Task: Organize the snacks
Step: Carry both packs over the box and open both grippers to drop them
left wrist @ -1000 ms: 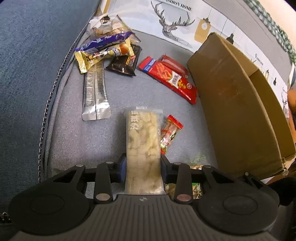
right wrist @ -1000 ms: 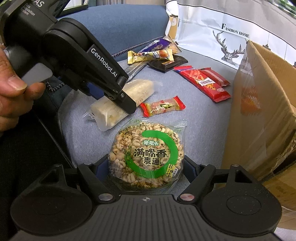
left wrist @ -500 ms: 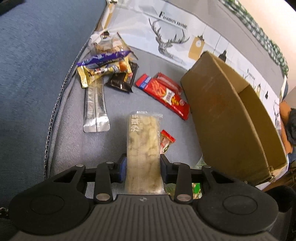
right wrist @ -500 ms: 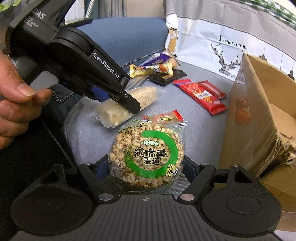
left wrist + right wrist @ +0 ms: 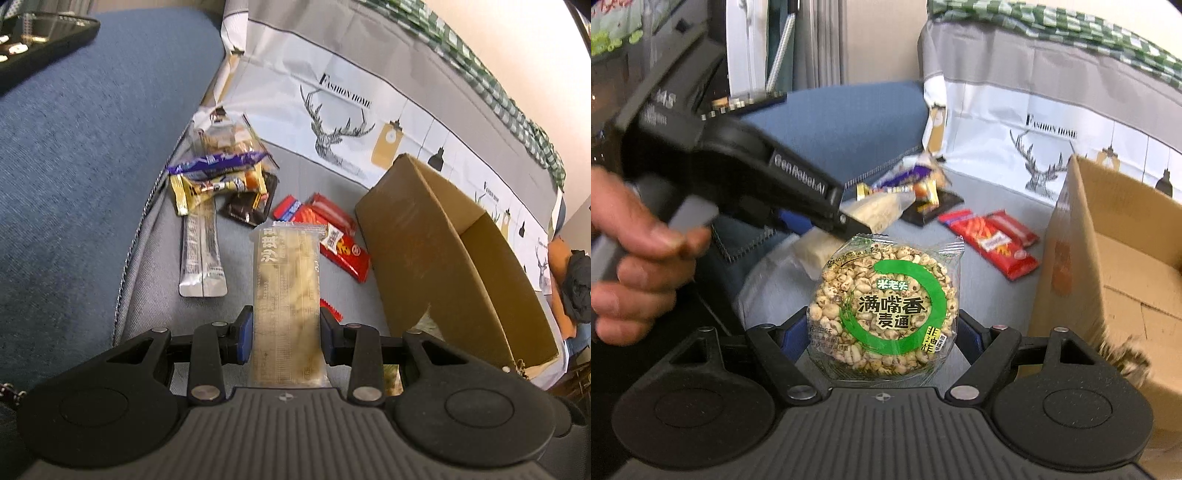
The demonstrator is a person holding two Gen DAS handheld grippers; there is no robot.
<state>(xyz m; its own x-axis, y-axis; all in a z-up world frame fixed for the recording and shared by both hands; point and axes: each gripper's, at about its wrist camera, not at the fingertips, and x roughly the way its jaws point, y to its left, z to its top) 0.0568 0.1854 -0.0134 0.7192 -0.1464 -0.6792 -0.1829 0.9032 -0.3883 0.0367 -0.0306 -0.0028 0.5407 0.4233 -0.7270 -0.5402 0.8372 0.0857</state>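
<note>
Over on the right: brown cardboard box (image 5: pixel 436 258), open on gray cushion (image 5: pixel 155 280). Right gripper (image 5: pixel 882 332), jaws wide, clamped on round puffed-grain cake (image 5: pixel 882 306), green ring label. Left gripper (image 5: pixel 286 336), half closed, squeezing long clear crispy bar (image 5: pixel 286 291). "GenRobot.AI" printed on its side.
</note>
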